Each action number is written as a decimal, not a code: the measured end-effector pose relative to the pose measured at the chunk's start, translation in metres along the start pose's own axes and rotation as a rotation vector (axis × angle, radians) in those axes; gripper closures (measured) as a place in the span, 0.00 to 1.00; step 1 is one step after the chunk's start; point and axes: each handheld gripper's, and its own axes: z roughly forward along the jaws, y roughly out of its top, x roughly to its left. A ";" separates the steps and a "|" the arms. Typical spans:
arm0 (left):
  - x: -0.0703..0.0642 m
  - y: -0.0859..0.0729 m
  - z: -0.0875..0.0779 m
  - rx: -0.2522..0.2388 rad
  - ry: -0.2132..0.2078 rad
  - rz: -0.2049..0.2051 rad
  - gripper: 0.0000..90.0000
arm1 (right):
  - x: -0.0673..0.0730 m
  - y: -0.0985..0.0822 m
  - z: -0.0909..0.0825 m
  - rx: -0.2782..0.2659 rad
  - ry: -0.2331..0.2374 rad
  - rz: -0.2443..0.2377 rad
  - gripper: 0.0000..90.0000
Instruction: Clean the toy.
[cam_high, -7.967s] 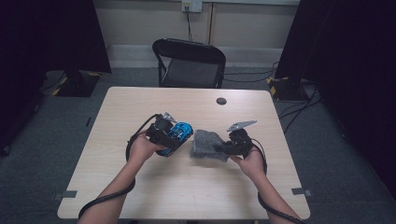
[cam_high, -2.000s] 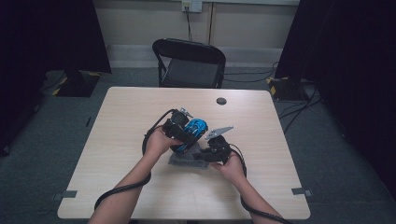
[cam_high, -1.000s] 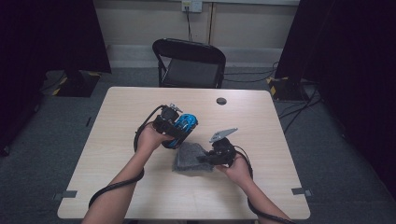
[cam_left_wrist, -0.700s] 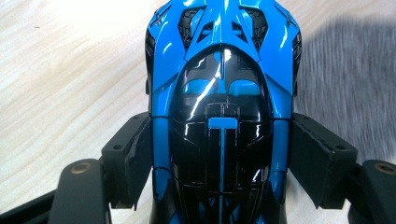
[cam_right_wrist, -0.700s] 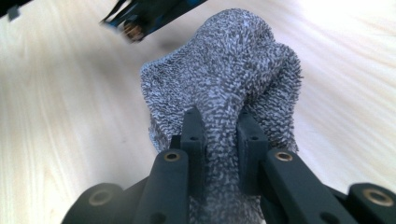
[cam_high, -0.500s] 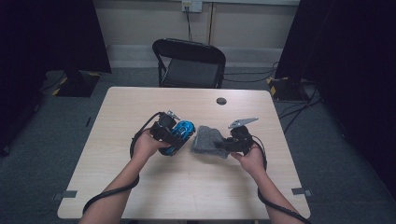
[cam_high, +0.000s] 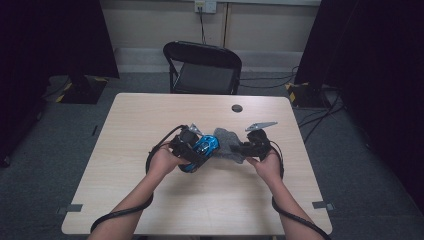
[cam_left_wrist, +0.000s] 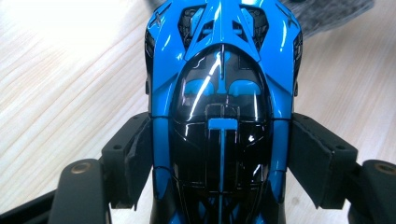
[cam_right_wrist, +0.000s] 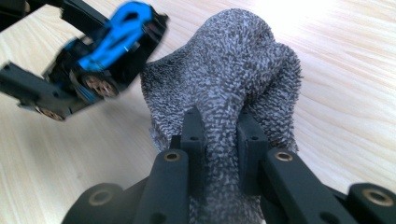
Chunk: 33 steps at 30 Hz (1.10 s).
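So a blue toy car (cam_high: 201, 150) is clamped by its sides in the left gripper (cam_high: 196, 151), jaws set fairly wide around the body, and it's held just above the counter (cam_high: 150, 115) near the middle. In the left gripper view the pads (cam_left_wrist: 140, 154) can be seen pressing on both flanks of the car. A grey towel (cam_high: 229, 146) is pinched in the right gripper (cam_high: 246, 148), jaws nearly all the way together on a bunched fold, with the rest of the cloth lying on the counter just beside the car's nose, maybe touching it. The job looks like the car being wiped with the towel. To get it done well, the car should probably be kept steady and tilted so the bodywork faces the cloth, and the towel should be dragged across it with a loose wad rather than the hard jaw tips, so the glossy paint isn't scratched. The pinch on the cloth looks thin, so it could be pulled out if tugged hard. Compared with two seconds ago, the two grippers have been drawn apart and shifted up the counter: car and towel were overlapped then, now they're side by side.
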 end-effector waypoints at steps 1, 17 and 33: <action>-0.001 0.001 0.001 0.000 0.003 0.002 0.31 | 0.002 0.001 0.001 -0.002 0.007 -0.003 0.85; 0.000 0.004 0.009 0.005 0.007 -0.012 0.31 | 0.019 -0.002 0.010 -0.012 0.084 -0.027 0.85; 0.003 0.016 0.004 -0.003 0.009 -0.031 0.31 | 0.037 -0.009 0.031 0.028 0.143 -0.060 0.85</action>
